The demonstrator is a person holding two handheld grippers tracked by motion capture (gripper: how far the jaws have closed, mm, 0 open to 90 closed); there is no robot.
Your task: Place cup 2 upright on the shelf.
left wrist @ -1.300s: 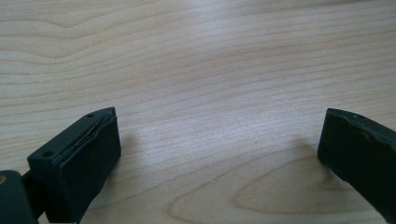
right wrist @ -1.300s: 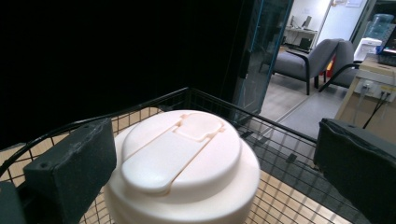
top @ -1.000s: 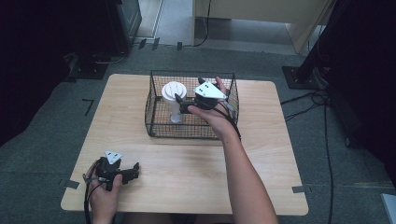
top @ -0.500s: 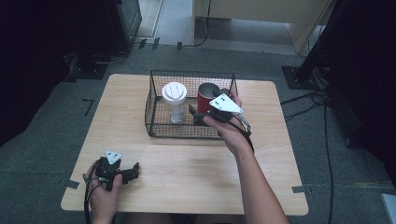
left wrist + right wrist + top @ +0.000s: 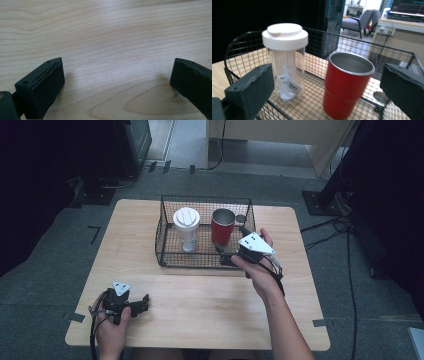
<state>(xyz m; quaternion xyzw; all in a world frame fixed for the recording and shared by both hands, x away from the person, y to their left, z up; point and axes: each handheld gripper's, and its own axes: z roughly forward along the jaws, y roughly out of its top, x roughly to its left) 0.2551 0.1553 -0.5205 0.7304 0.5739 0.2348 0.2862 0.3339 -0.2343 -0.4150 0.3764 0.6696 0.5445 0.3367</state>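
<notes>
Standing in the basket (image 5: 165,245) — red cup (image 5: 222,226); both tongs (right (image 5: 231,254), left (image 5: 142,304)) wide, empty.

Light wooden table (image 5: 150,230) stands on grey carpeted floor (image 5: 60,250), black tape marks (image 5: 94,233) just off its left edge, black cables (image 5: 345,227) trailing on floor at right, and a grey armchair (image 5: 359,21) visible well beyond, near a beige cabinet (image 5: 402,32).

Each black hand-held gripper (image 5: 226,256) carries a grey triangular plate.
</notes>
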